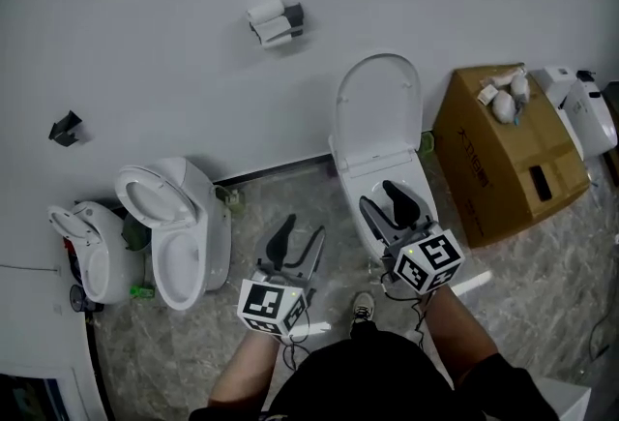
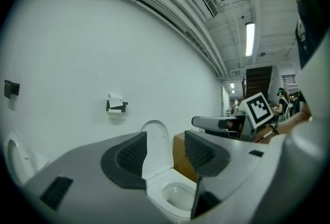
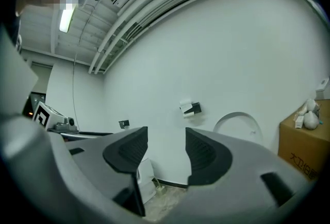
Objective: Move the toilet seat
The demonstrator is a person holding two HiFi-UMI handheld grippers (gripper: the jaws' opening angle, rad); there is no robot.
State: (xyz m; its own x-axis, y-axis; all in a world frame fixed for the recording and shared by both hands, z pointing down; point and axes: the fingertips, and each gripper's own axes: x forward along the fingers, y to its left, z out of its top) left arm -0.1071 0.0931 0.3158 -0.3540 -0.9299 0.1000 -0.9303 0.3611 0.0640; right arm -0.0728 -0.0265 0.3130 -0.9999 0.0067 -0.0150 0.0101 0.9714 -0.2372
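A white toilet [image 1: 411, 179] stands against the wall right of centre, with its lid and seat [image 1: 378, 109] raised upright. My right gripper [image 1: 389, 202] hangs above its bowl, open and holding nothing. My left gripper [image 1: 300, 237] is over the floor to the left of that toilet, also open and empty. In the left gripper view the raised lid [image 2: 157, 143] and the bowl [image 2: 175, 194] show between the jaws of the left gripper [image 2: 165, 152], some way off. The right gripper [image 3: 166, 152] points at the wall, and the lid [image 3: 238, 122] lies to its right.
A second toilet [image 1: 182, 227] with its seat up stands at the left, a smaller white fixture [image 1: 89, 253] beside it. A cardboard box [image 1: 508, 158] sits right of the toilet. A paper holder [image 1: 276, 22] hangs on the wall. My shoe [image 1: 362, 309] is on the marble floor.
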